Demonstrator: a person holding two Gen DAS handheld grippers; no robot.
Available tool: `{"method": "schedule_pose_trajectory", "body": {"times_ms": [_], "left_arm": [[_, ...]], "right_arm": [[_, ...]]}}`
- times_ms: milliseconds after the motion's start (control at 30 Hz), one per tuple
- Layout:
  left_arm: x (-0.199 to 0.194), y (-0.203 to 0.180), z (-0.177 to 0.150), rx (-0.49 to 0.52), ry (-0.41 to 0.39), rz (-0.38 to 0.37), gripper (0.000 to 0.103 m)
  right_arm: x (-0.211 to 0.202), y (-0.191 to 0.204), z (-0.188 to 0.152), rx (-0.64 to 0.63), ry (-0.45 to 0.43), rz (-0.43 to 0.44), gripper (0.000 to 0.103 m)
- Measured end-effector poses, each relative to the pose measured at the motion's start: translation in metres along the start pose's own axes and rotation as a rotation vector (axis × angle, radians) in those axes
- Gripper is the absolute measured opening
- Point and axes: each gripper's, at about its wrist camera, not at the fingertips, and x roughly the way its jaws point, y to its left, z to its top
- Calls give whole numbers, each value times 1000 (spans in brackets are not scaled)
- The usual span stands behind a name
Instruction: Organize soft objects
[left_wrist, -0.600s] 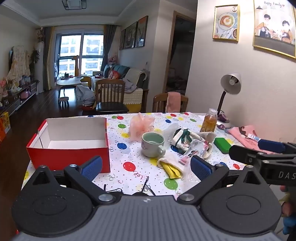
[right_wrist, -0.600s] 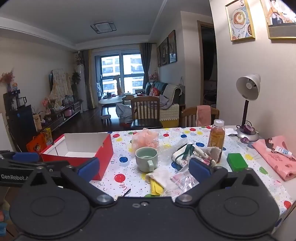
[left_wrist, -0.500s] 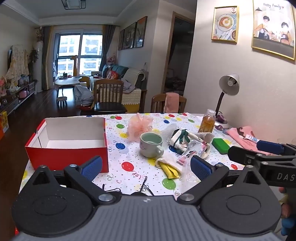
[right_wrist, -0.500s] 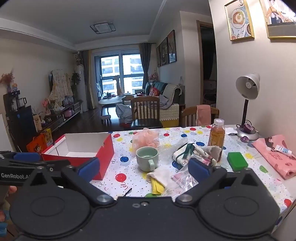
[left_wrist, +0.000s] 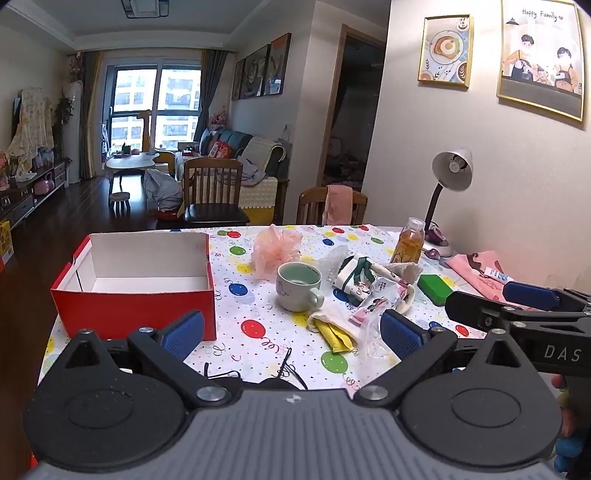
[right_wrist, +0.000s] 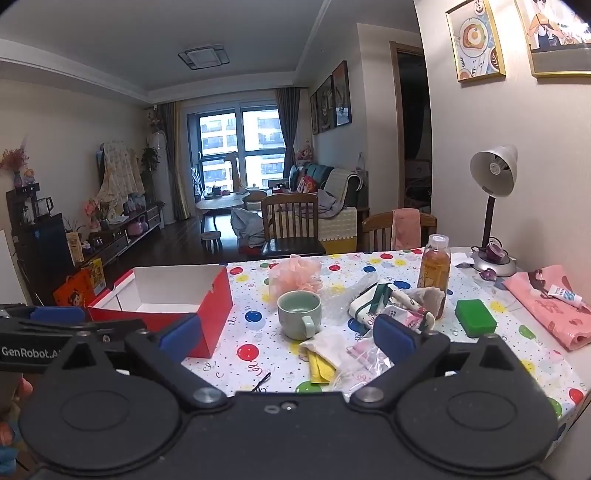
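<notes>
A red box (left_wrist: 136, 295) with a white, empty inside stands at the table's left, also in the right wrist view (right_wrist: 177, 306). A pink mesh puff (left_wrist: 275, 249) lies behind a green mug (left_wrist: 299, 286). A yellow and white cloth (left_wrist: 332, 326), a green-and-white folded cloth (left_wrist: 354, 275) and small packets are heaped right of the mug. My left gripper (left_wrist: 291, 334) is open and empty at the table's near edge. My right gripper (right_wrist: 288, 338) is open and empty beside it; the left wrist view shows it from the side (left_wrist: 517, 310).
A juice bottle (right_wrist: 434, 271), a green sponge (right_wrist: 474, 317), a desk lamp (right_wrist: 491, 199) and a pink bag (right_wrist: 554, 306) with a tube on it sit at the right. The tablecloth (left_wrist: 258, 332) has balloon prints. Two wooden chairs stand behind the table.
Both grippers have shifted only slightly over the table's near edge; both stay open. Nothing on the table has moved.
</notes>
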Motion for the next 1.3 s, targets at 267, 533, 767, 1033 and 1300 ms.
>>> {"method": "schedule_pose_trajectory", "body": {"times_ms": [267,533,767,1033,1300], "left_arm": [[-3,2,0,-4,-5,0,102],[-13,1,2,-2,-17,7,102],[-12,-1,1,11,-17,10,102],[-12,-2,1,8,-5,13,102],[-10,-2,2,6,-6,12,102]], "right_arm": [[-2,1,0,0,-3,1,97],[-4,-1,4,-4,-11,-1,98],[-8,2,4,-5,-24,-15,98],[-8,3,3,-9,-24,-17,97],[-6,4,3,-15,-31,-26,96]]}}
